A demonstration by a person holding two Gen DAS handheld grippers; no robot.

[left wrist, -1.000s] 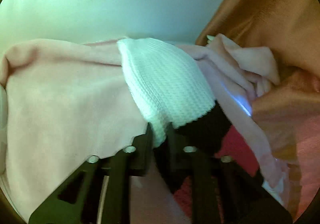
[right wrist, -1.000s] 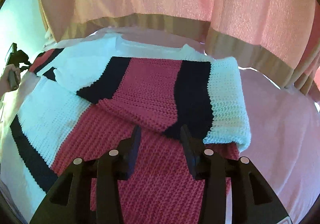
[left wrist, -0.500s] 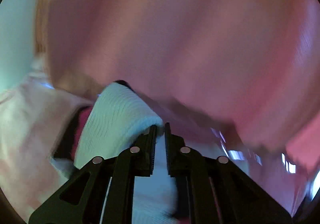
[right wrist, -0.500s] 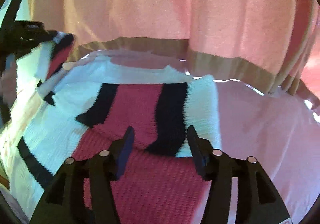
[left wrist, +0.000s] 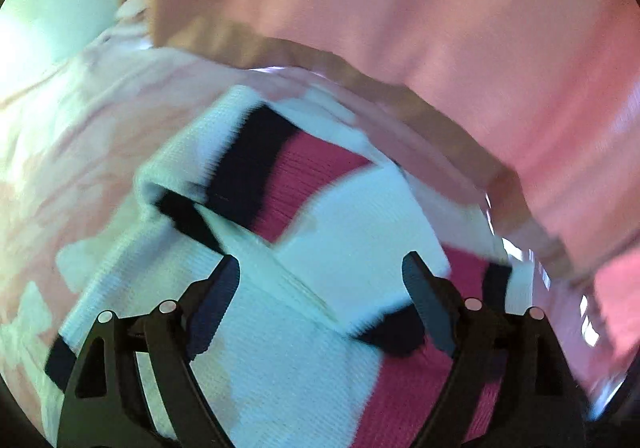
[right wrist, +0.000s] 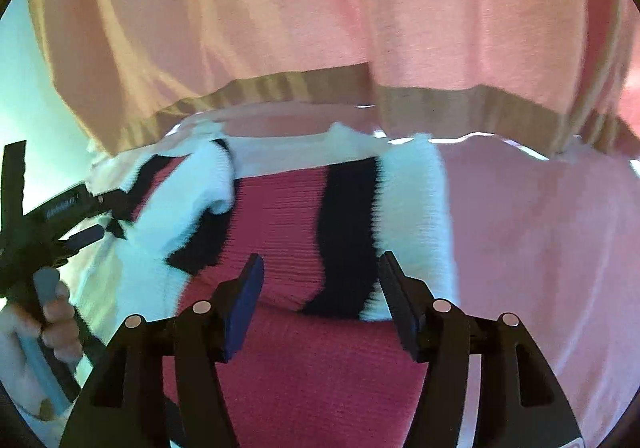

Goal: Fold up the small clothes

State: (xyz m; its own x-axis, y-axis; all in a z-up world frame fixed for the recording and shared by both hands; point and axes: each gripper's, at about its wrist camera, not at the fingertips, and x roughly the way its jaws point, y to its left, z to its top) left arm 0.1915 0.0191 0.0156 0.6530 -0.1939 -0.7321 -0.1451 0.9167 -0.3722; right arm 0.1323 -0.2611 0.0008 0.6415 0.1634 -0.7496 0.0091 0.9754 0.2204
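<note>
A knitted sweater with red, black and white stripes lies on a pink sheet, both sleeves folded in over its body. It also shows in the left wrist view. My left gripper is open and empty just above the sweater's white part; it shows in the right wrist view at the left, next to the folded left sleeve. My right gripper is open and empty over the red middle of the sweater.
The pink sheet covers the surface to the right of the sweater. A pink curtain with a tan hem hangs close behind. A pale wall is at the left. A hand holds the left gripper's handle.
My left gripper carried the white sleeve end over onto the sweater and opened, letting it go. My right gripper opened wider and stayed over the red middle.
</note>
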